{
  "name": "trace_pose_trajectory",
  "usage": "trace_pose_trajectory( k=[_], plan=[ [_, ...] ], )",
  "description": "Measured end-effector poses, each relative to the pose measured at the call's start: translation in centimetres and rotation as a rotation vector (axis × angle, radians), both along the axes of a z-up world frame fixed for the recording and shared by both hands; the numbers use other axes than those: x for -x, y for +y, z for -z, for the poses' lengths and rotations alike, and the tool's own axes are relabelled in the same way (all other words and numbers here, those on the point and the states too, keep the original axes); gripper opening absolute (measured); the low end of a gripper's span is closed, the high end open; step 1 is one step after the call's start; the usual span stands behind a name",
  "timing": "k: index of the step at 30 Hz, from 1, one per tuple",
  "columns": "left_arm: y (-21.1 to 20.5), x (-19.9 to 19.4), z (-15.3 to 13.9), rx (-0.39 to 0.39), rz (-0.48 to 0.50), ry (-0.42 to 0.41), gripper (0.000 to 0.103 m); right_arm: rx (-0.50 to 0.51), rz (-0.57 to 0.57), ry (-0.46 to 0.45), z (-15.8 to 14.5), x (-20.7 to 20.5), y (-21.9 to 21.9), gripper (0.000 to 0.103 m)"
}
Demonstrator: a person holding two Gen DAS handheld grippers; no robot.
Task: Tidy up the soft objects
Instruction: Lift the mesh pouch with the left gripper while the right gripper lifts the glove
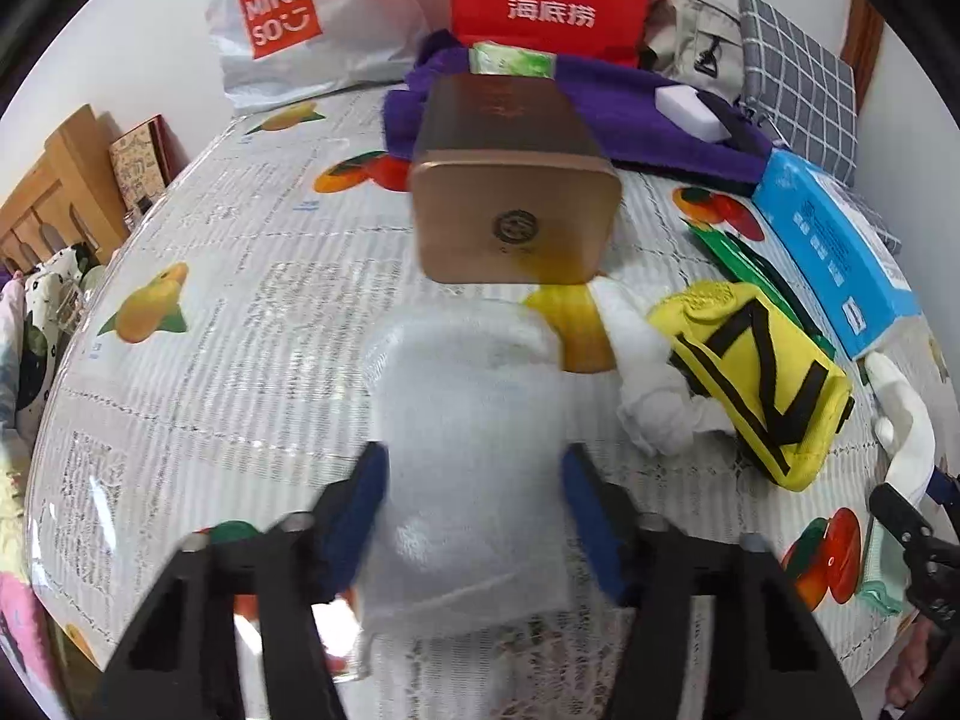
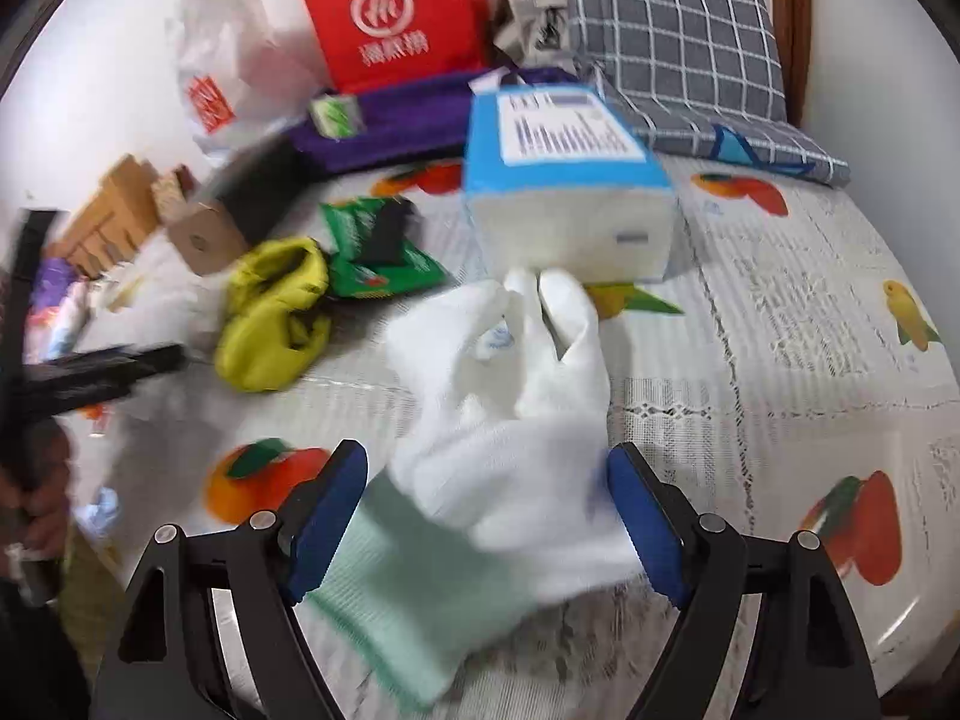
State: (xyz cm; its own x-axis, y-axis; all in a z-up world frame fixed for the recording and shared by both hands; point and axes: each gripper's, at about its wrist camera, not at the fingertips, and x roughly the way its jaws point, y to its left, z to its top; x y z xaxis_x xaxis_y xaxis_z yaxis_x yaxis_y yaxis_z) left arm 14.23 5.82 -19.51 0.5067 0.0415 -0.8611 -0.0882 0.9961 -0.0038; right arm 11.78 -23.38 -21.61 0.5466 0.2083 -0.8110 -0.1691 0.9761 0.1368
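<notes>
L gripper (image 1: 474, 510): my jaws are pinched on a folded white cloth (image 1: 468, 456), 6 o'clock of the copper tin (image 1: 516, 198) on the worktop (image 1: 240, 312). R gripper (image 2: 486, 516): jaws wide, pads clear of the white glove (image 2: 510, 420) lying betw them, 6 o'clock of the tissue pack (image 2: 564, 180). Both look light, limp, non-slip; I'd grab the glove at its green cuff (image 2: 390, 600).

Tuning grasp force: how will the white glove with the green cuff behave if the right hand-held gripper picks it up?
Likely floppy: the white glove lies crumpled on the table, fingers curled over. Probably light, since it looks like thin knit fabric. Gripped at one spot by the right hand-held gripper, the rest should drape and dangle; it looks unlikely to slip, roll or break.
</notes>
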Motion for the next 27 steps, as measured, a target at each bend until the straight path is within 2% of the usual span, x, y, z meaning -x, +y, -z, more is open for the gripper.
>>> trace_pose_trajectory(
  k=[1, 3, 4, 6, 8, 12, 19, 24, 27],
  plan=[
    [0.6, 0.0, -0.1, 0.013, -0.015, 0.000, 0.035, 0.028, 0.000, -0.031, 0.0, 0.1, 0.3, 0.082],
    [1.7, 0.0, -0.3, 0.051, -0.034, 0.003, 0.025, 0.081, -0.010, -0.050, 0.3, 0.4, 0.8, 0.073],
    [2.2, 0.0, -0.3, 0.080, -0.039, 0.002, 0.023, 0.101, -0.008, -0.061, 0.2, 0.6, 0.9, 0.070],
    [2.8, 0.1, -0.2, 0.133, -0.032, -0.003, 0.019, 0.092, -0.002, -0.064, 0.1, 0.7, 0.6, 0.052],
    [3.1, 0.3, -0.1, 0.157, -0.036, -0.010, 0.019, 0.089, 0.020, -0.064, -0.1, 0.8, 0.0, 0.044],
    [3.3, 0.3, 0.1, 0.194, -0.044, -0.026, 0.019, 0.045, 0.026, -0.069, 0.1, 0.7, -0.8, 0.043],
    [4.1, 0.0, 0.3, 0.276, -0.015, -0.017, 0.019, 0.025, 0.043, -0.075, 0.1, 0.8, -0.8, 0.043],
    [4.2, -0.1, 0.3, 0.288, -0.019, -0.009, 0.019, -0.048, 0.061, -0.041, 0.0, 0.4, -1.7, 0.043],
    [3.8, -0.1, 0.2, 0.272, -0.017, 0.001, 0.010, -0.108, 0.076, -0.022, 0.0, 0.2, -2.4, 0.041]
  ],
)
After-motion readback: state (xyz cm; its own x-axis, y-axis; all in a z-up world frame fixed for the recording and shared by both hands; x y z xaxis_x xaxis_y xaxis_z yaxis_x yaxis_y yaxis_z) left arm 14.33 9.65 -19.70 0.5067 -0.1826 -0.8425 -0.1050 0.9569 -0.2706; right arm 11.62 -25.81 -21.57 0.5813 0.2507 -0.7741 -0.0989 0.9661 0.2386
